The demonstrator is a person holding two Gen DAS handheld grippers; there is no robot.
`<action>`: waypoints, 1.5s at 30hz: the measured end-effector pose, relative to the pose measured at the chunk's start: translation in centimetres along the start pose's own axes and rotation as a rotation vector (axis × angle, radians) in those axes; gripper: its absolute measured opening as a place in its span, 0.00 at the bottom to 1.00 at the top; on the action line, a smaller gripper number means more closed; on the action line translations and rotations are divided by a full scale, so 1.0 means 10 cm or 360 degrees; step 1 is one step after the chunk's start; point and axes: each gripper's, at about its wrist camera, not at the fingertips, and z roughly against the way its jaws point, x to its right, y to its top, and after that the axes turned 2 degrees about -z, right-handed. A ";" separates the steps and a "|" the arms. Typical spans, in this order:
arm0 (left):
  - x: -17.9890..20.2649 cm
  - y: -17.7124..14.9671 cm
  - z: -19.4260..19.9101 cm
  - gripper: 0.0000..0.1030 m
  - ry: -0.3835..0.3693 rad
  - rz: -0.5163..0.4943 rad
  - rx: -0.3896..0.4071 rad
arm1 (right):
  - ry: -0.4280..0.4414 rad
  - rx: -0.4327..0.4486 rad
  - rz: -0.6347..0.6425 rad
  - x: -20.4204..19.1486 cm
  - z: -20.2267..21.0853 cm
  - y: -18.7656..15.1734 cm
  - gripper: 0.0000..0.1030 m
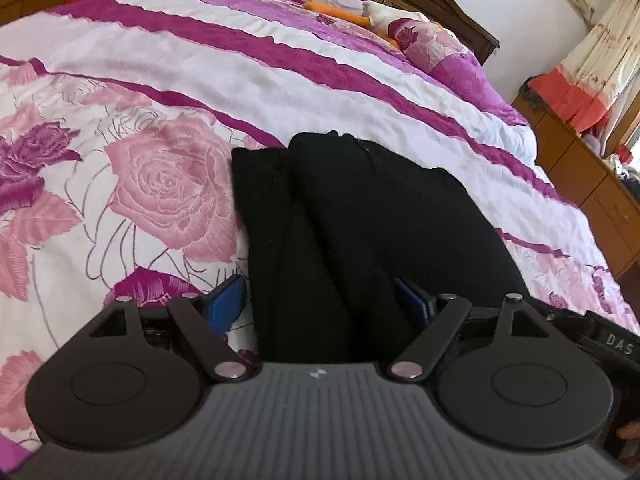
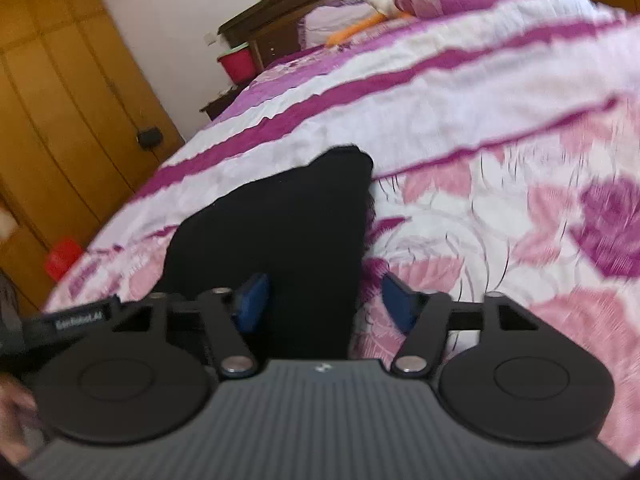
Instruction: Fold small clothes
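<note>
Black garment [image 1: 360,220] lies on your floral bed [image 1: 160,80]; your left gripper [image 1: 320,300] and right gripper [image 2: 320,300] both gape wide around its near edge, gripping nothing.

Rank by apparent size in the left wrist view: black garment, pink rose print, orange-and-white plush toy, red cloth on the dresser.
1. Black garment, largest, though nearest the camera.
2. Pink rose print.
3 and 4. Plush toy and red cloth: look alike, both distant, so unranked.
</note>
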 end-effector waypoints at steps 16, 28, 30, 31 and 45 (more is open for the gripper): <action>-0.10 0.07 -0.18 0.43 -0.0358 0.0227 -0.0053 | 0.0504 -0.0194 -0.0377 0.21 -0.51 0.05 0.40; 0.73 -0.09 0.13 0.39 -0.0575 0.0157 -0.0028 | 0.0442 -0.0119 -0.0244 0.25 0.42 0.35 0.39; 0.93 -0.20 0.17 0.39 -0.0590 0.0112 -0.0036 | 0.0412 -0.0103 -0.0233 0.34 0.61 0.36 0.39; 1.04 -0.25 0.18 0.39 -0.0590 0.0085 -0.0046 | 0.0397 -0.0098 -0.0233 0.40 0.70 0.36 0.39; 1.42 -0.83 0.05 0.49 -0.0357 -0.0072 -0.0221 | 0.0213 -0.0215 -0.0338 1.14 0.82 -0.14 0.49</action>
